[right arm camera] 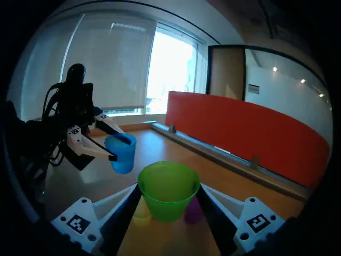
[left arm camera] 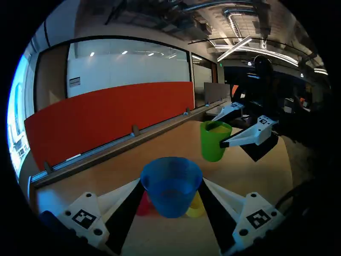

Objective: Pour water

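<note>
- Left gripper view: my left gripper point(left arm camera: 171, 182) is clamped on a translucent blue plastic cup point(left arm camera: 171, 194), which sits upright between both fingers over the light wooden table point(left arm camera: 179, 136).
- Right gripper view: my right gripper point(right arm camera: 169, 187) squeezes a green plastic cup point(right arm camera: 169, 200), also upright.
- Both cups are held apart, near the red partition point(left arm camera: 106, 115).

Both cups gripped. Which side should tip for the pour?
Left, probably. The green cup in the right gripper looks empty to its bottom, so it suits receiving. The left gripper holds the blue cup upright nearby; its contents are unclear.
</note>
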